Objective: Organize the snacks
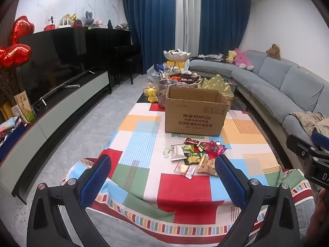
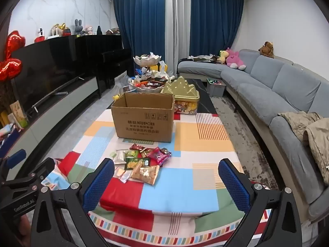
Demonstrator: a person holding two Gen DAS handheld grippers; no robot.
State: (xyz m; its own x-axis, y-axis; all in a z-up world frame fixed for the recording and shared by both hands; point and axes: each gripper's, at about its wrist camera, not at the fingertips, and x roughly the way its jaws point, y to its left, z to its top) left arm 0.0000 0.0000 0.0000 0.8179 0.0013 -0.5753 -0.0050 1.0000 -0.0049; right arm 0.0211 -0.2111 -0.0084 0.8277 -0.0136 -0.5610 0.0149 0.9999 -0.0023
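Left wrist view: a patchwork-clothed tabletop [image 1: 185,187] in a living room with grey sofa [image 1: 287,82]. The left hand-held gripper [image 1: 162,160] is spread, empty; crinkly snack packets [image 1: 195,156] lie ahead between its fingers, cardboard box [image 1: 195,115] beyond.

Right wrist view: right hand-held gripper [image 2: 166,164] spread, empty; snack packets [image 2: 141,162] ahead-left, beside its left finger, the open-topped box [image 2: 144,121] behind them.
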